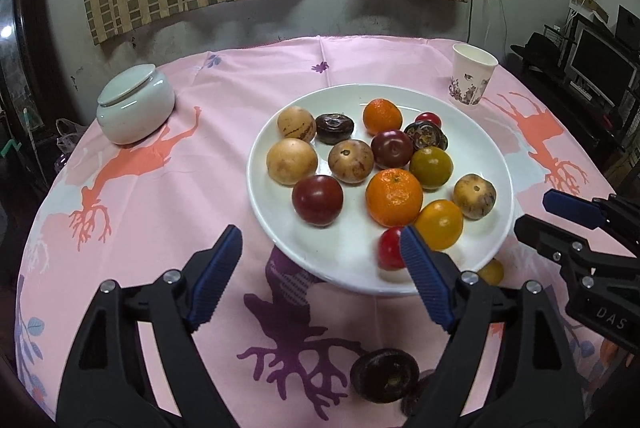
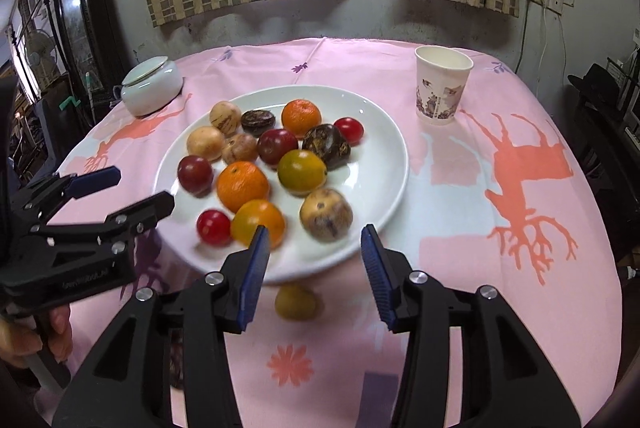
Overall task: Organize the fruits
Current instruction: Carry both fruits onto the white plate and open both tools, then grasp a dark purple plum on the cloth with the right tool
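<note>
Left tongs (image 1: 320, 278) stand wide apart with nothing between the blue pads, held over the near rim of the white plate (image 1: 280, 228). Right tongs (image 2: 314, 276) are moderately open, also empty, hanging over the plate's near edge; a small yellowish fruit (image 2: 298, 302) lies on the cloth just below the rim, between the pads in that view but not touched by them.

The plate sits mid-table on a pink tablecloth (image 1: 224, 88) printed with orange and purple deer shapes. Fruits on it are loosely clustered: a large orange mandarin (image 1: 394, 197) near the centre, a second mandarin (image 1: 382, 116) toward the far rim, a yellow-orange citrus (image 1: 439, 224) at the near side, and a green-yellow citrus (image 1: 431, 167). Two dark red plums (image 1: 317, 200) lie among them, along with tan speckled round fruits (image 1: 292, 162) on the left side. Dark brown wrinkled fruits (image 1: 334, 128) lie near the back, and a small red tomato-like fruit (image 1: 390, 248) is partly hidden behind the left tongs' right pad.

Off the plate, a dark wrinkled fruit (image 1: 384, 374) rests on the cloth close to the camera in the left wrist view.

A white lidded jar (image 1: 136, 104) stands at far left of the table, and a printed paper cup (image 1: 472, 76) at far right. A hand (image 2: 24, 340) grips the left tool's handle.
</note>
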Demonstrator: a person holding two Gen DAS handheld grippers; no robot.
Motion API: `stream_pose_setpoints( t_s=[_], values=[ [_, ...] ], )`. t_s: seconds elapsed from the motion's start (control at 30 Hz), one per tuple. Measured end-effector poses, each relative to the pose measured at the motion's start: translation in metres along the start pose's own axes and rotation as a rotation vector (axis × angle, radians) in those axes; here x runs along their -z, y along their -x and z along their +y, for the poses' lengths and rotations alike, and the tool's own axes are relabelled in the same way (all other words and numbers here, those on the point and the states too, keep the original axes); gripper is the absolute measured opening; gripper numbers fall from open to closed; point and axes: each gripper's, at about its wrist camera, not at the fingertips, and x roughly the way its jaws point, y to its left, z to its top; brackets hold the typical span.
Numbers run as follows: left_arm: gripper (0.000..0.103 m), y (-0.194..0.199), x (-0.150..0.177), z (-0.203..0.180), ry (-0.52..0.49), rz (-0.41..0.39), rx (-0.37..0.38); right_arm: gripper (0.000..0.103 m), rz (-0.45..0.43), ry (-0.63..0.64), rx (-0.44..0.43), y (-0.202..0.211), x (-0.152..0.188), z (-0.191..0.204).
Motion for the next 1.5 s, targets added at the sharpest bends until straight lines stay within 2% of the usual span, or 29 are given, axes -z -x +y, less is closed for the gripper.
stream_pose_setpoints(
  t_s=[0.17, 0.27, 0.33, 0.4, 0.6, 0.7, 0.83, 1.17, 1.3, 1.37, 1.4, 1.5],
  values=[
    [0.088, 0.023, 0.015, -0.007, -0.011, -0.013, 0.03, 0.053, -0.004, 0.026, -0.013, 0.024, 0.022, 0.01],
    [0.09, 0.038, 0.027, -0.01, -0.032, -0.033, 0.018, 0.053, 0.0, 0.056, -0.041, 0.037, 0.037, 0.021],
    [0.094, 0.046, 0.036, -0.009, -0.03, -0.049, 0.011, 0.053, 0.0, 0.073, -0.08, 0.043, 0.047, 0.027],
    [0.094, 0.051, 0.045, -0.004, -0.023, -0.045, 0.022, 0.053, 0.015, 0.079, -0.105, 0.046, 0.058, 0.033],
    [0.094, 0.058, 0.065, 0.03, 0.03, -0.021, 0.048, 0.053, 0.067, 0.117, -0.104, 0.042, 0.081, 0.05],
    [0.094, 0.06, 0.07, 0.054, 0.081, 0.009, 0.065, 0.053, 0.081, 0.137, -0.119, 0.038, 0.084, 0.061],
    [0.094, 0.063, 0.074, 0.076, 0.131, 0.0, 0.056, 0.053, 0.113, 0.15, -0.149, 0.025, 0.083, 0.074],
    [0.094, 0.056, 0.076, 0.096, 0.159, 0.014, 0.075, 0.053, 0.173, 0.147, -0.156, -0.004, 0.086, 0.085],
    [0.096, 0.054, 0.077, 0.094, 0.161, 0.022, 0.083, 0.053, 0.162, 0.14, -0.162, -0.008, 0.084, 0.086],
    [0.096, 0.051, 0.08, 0.085, 0.137, 0.032, 0.084, 0.05, 0.162, 0.133, -0.169, -0.012, 0.081, 0.086],
    [0.096, 0.049, 0.081, 0.08, 0.12, 0.038, 0.08, 0.042, 0.162, 0.126, -0.175, -0.013, 0.08, 0.086],
    [0.096, 0.046, 0.086, 0.064, 0.069, 0.049, 0.075, 0.042, 0.168, 0.1, -0.177, -0.013, 0.078, 0.083]
  ],
)
